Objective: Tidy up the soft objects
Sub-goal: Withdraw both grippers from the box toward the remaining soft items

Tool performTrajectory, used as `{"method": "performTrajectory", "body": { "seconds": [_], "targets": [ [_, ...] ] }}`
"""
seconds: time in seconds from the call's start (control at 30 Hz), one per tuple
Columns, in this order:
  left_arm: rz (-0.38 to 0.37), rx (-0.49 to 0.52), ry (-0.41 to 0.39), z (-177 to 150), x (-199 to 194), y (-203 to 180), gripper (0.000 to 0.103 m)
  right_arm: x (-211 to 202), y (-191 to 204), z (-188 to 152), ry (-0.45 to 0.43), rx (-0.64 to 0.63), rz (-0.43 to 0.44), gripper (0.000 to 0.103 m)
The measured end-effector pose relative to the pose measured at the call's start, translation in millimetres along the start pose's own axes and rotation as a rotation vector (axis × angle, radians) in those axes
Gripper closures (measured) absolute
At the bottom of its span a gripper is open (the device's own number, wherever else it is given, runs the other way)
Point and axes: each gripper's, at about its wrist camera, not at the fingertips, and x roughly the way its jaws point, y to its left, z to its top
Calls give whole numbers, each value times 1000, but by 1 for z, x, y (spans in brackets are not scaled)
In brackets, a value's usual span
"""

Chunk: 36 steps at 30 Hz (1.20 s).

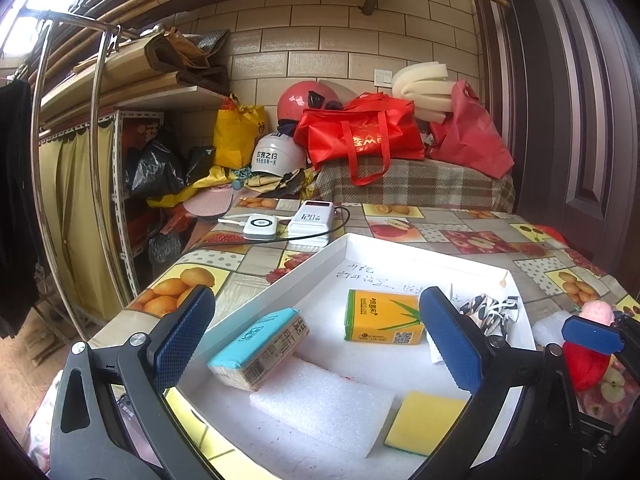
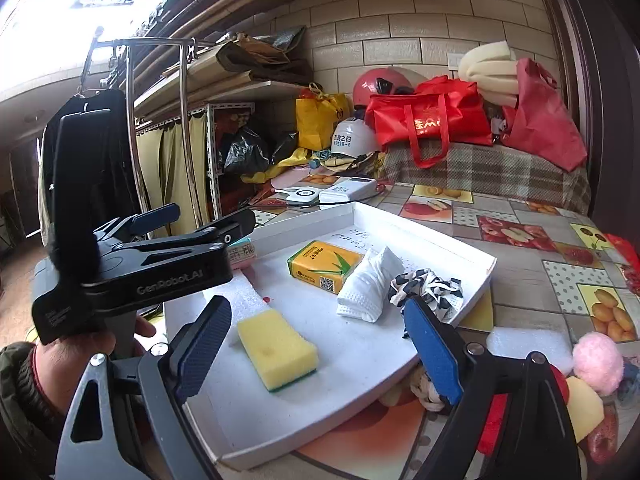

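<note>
right claw [image 2: 316, 344] wide, empty | left claw [image 1: 316, 336] wide, empty | pink pompom [image 2: 597, 361] right of right claw, outside tray [image 2: 452, 240], nearer right hand

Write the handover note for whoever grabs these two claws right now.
Left claw: open, empty, over the white tray's near end.
Right claw: open, empty, just by the yellow sponge.
In the tray: sponge, foam sheet, teal tissue pack, yellow tissue pack, white cloth, black-and-white fabric.
Still out on the table, right of the tray: pink pompom, red soft item, small foam piece.
</note>
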Motion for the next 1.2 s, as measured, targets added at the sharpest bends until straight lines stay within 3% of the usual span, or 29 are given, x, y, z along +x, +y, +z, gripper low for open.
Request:
{"method": "performTrajectory", "body": {
  "seconds": [0.63, 0.7, 0.8, 1.0, 1.2],
  "targets": [
    [-26, 25, -7, -2, -8, -7, 0, -34, -53, -13, -7, 171, -83, 14],
    [-29, 31, -8, -2, -9, -8, 0, -37, -55, -14, -6, 161, -106, 0],
    [-46, 36, -7, -3, -13, -10, 0, -46, -63, -16, -15, 150, -140, 0],
    [-180, 66, -3, -7, -27, -31, 0, -83, -112, -25, -41, 189, -272, 0],
    [-392, 177, 0, -14, -54, -88, 0, -134, -181, -42, -69, 317, -416, 0]
  ]
}}
